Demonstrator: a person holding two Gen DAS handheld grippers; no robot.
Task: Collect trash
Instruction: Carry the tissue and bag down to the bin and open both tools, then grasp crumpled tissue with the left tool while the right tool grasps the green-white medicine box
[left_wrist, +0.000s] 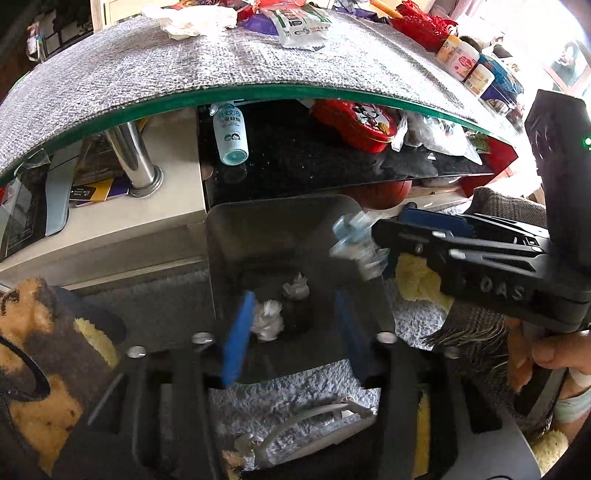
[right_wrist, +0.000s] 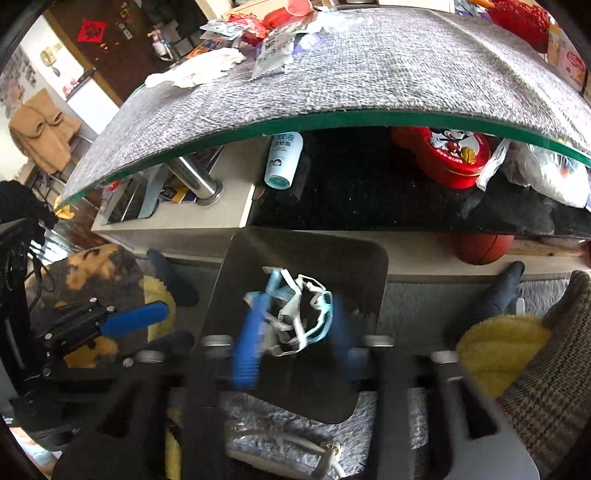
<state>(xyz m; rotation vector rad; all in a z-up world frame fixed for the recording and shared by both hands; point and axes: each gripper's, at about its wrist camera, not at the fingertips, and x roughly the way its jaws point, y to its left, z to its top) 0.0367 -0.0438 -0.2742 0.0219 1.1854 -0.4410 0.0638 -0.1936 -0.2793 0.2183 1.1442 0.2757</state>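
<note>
Right gripper (right_wrist: 291, 328) over bin (right_wrist: 369, 266), near its far edge; jaws look spread, crumpled blue-white face mask (right_wrist: 295, 314) between them, motion-blurred, so grip or release: cannot tell. Left gripper (left_wrist: 291, 328) open, empty, above 2 tissue wads (left_wrist: 267, 319) on bin floor. Release only once the mask is inside all 4 bin edges.

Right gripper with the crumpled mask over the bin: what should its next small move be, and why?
Probably let go. The right gripper has the crumpled face mask between its fingers right above the dark trash bin, where two tissue wads already lie. The mask looks blurred, so it may already be falling.
</note>
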